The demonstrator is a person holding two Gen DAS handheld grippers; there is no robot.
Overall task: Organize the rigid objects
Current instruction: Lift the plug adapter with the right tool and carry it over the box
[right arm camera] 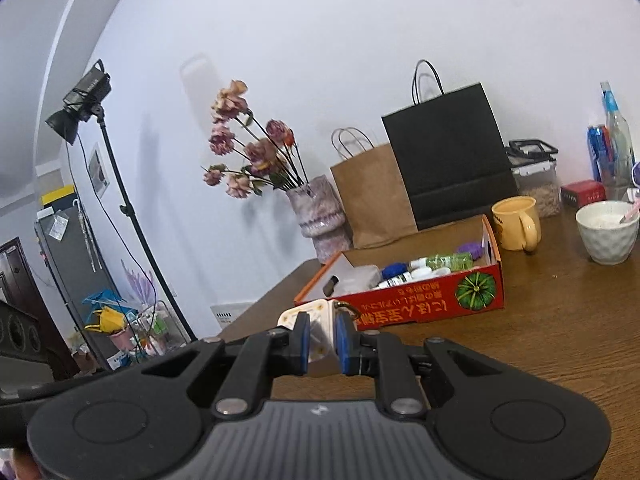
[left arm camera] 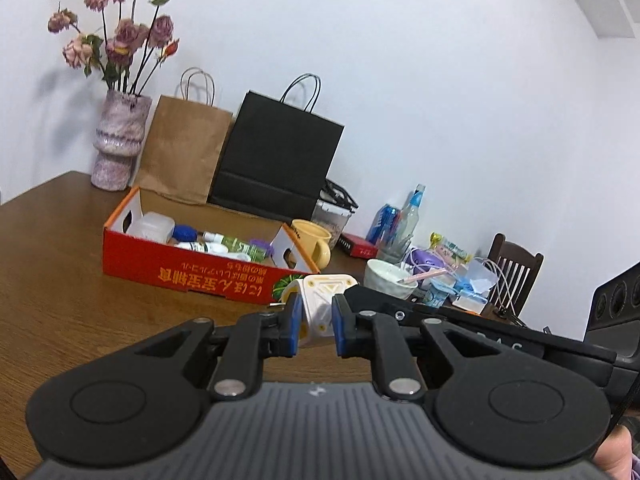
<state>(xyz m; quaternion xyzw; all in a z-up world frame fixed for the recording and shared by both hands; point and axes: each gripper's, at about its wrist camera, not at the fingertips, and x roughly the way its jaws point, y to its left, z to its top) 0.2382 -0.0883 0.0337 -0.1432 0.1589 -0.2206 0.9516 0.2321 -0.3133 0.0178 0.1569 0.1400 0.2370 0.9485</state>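
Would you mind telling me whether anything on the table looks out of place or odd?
The red cardboard box sits with its printed text upside down toward the cameras. Both grippers, left gripper and right gripper, clamp one white angular object held above the table.

Low wrist views, shared red box (left arm camera: pixel 188 268)

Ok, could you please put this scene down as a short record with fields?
surface: wooden table
left gripper: shut on the white angular object
right gripper: shut on the same white angular object, from the other side
object's place: held above the table, in front of the red cardboard box
box contents: small bottles and a white container
beside the box: yellow mug, white bowl
behind the box: brown paper bag, black paper bag, vase of dried flowers
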